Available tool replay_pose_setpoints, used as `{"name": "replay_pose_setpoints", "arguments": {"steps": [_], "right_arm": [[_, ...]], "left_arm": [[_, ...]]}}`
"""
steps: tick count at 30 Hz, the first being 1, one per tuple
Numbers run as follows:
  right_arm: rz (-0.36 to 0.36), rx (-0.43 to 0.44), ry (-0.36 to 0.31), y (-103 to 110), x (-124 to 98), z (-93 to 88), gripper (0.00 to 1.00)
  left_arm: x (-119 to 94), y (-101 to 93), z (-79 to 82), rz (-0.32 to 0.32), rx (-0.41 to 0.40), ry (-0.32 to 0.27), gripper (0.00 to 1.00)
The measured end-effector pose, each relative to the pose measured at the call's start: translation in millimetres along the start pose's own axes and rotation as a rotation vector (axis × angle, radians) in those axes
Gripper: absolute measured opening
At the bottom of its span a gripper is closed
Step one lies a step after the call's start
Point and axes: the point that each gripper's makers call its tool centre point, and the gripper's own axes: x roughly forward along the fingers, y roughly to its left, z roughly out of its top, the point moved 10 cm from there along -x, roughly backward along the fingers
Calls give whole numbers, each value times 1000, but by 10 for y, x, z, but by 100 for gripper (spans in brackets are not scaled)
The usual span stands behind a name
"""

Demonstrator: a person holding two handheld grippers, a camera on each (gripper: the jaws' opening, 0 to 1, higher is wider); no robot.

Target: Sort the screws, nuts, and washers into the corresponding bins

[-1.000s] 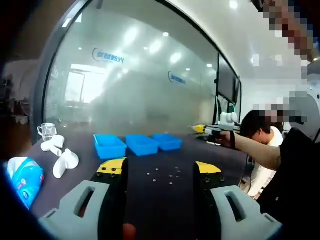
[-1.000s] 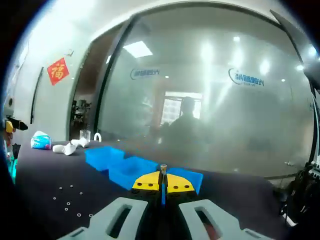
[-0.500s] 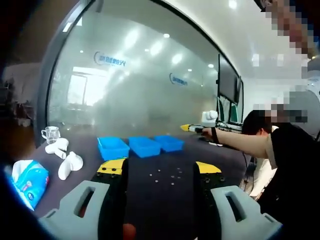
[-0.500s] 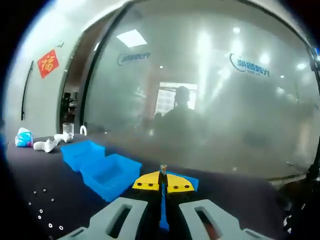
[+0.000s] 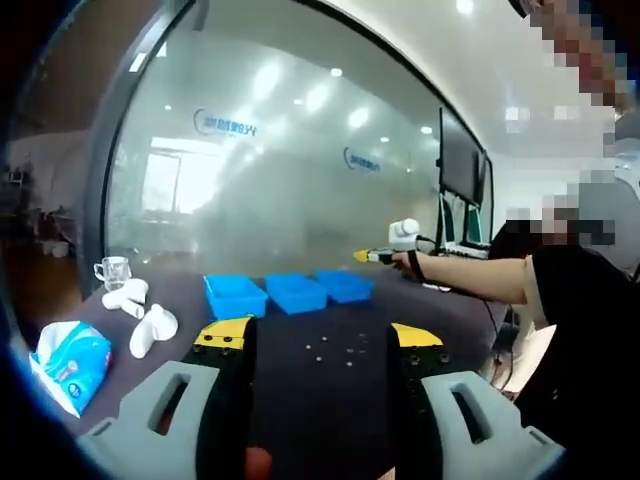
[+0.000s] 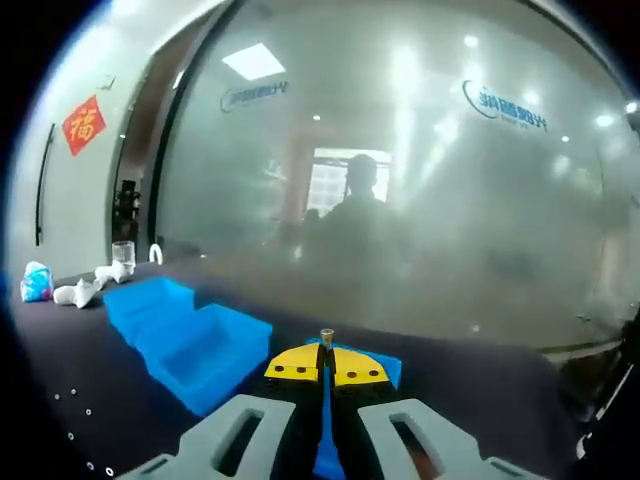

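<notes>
Three blue bins stand in a row on the dark table: left bin [image 5: 235, 296], middle bin [image 5: 297, 292], right bin [image 5: 345, 285]. Small metal parts [image 5: 336, 350] lie scattered in front of them. My left gripper [image 5: 320, 335] hovers open and empty, well short of the parts. My right gripper [image 6: 326, 362] is shut on a small screw [image 6: 326, 337] that sticks up between its yellow tips. It hangs above the nearest bin [image 6: 388, 366], with the middle bin [image 6: 215, 345] and far bin [image 6: 148, 300] to its left. In the left gripper view the right gripper [image 5: 382, 256] sits over the right bin.
White pipe fittings [image 5: 150, 330], a glass cup [image 5: 112, 270] and a tissue pack [image 5: 68, 356] sit at the table's left end. A person's outstretched arm [image 5: 470, 280] and body fill the right side. Frosted glass wall [image 6: 420, 200] stands behind the table.
My right gripper has carried the screw forward and rightward until it hangs over the end bin; the loose parts have slid toward the lower left of its view. The left gripper stayed open, barely moving.
</notes>
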Motion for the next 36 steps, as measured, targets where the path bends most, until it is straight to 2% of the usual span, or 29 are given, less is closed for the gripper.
{"name": "replay_pose_setpoints", "arguments": {"steps": [9,19,22,24,26,36], "right_arm": [[0,7,6,-54,44,26,0],[4,16,21,-40,119,-23,0],[5,-1,11,-22,130,-19,3],[5,-16,14,-9,130,-25,8],[16,-21,9,6,119,-30,13],[42,-2,-23,64,-86,-14,15]], "left_arm": [[-5,-31,-3,1,1,3,52],[-18,-13,-8,13,-1,8,51],[-16,-9,-13,14,-1,11,51],[-13,1,-20,20,-2,14,51],[-13,8,-26,23,-1,16,51],[14,9,-42,18,-3,20,51]]}}
